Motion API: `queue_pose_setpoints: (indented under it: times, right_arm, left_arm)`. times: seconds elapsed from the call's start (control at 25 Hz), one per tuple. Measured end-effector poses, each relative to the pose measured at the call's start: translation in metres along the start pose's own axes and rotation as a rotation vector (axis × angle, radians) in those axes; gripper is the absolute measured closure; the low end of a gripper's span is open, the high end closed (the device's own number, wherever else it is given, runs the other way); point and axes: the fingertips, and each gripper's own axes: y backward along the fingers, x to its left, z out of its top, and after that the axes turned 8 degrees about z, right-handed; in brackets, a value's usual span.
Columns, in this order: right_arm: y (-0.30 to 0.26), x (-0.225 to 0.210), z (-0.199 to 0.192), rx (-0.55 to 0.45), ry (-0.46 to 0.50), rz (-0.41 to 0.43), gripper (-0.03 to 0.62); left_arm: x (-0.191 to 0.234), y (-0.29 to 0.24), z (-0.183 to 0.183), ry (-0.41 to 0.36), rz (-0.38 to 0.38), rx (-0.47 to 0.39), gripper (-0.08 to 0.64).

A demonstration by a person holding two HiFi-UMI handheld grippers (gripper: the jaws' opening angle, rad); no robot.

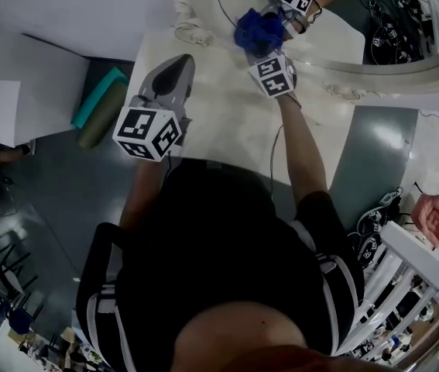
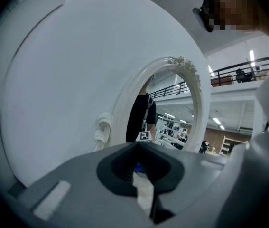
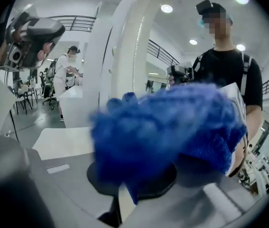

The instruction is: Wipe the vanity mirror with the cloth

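Note:
The blue fluffy cloth [image 1: 256, 29] is bunched in my right gripper [image 1: 265, 45], which is shut on it and holds it against the lower left part of the vanity mirror [image 1: 358, 29]. The mirror is oval with a white ornate frame [image 1: 405, 74] and stands at the table's far edge. In the right gripper view the cloth [image 3: 172, 127] fills the middle, beside the frame [image 3: 139, 46]. My left gripper [image 1: 177, 63] hovers over the table's left part, away from the mirror, jaws together with nothing in them. The left gripper view shows the mirror [image 2: 172, 113] ahead.
The white table [image 1: 227, 138] carries the mirror. A teal and an olive roll [image 1: 99, 103] lie on the floor to the left, next to a white block [image 1: 18, 91]. Another person's hand [image 1: 432, 215] and a white rack [image 1: 413, 277] are at the right.

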Motion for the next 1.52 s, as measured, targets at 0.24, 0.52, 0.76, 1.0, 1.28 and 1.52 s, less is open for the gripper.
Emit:
queue_pose_setpoints:
  times: [0.24,0.52,0.76,1.0,1.28,1.52]
  right_arm:
    - [0.025,0.001,-0.006,-0.113,-0.077,0.003,0.566]
    - [0.095,-0.01,0.022,-0.551,-0.429,-0.029,0.566]
    - [0.178,-0.03,0.027,-0.935,-0.728,-0.122,0.566]
    - [0.279,-0.063,0.053,-1.162,-0.693,-0.343,0.566]
    - [0.348,-0.11,0.042,-1.263,-0.707,-0.603,0.566]
    - [0.382,-0.154,0.027,-1.311,-0.713,-0.671,0.565]
  left_arm:
    - [-0.031,0.008,0.0,-0.016,-0.037,-0.007,0.551]
    - [-0.048,0.004,0.017,-0.039,-0.077,-0.047,0.551]
    - [-0.068,-0.003,0.026,-0.041,-0.126,-0.072,0.551]
    - [-0.084,-0.006,0.045,-0.048,-0.163,-0.103,0.551]
    - [-0.087,-0.006,0.055,-0.057,-0.184,-0.121,0.551]
    - [-0.096,-0.013,0.051,-0.058,-0.186,-0.111,0.551]
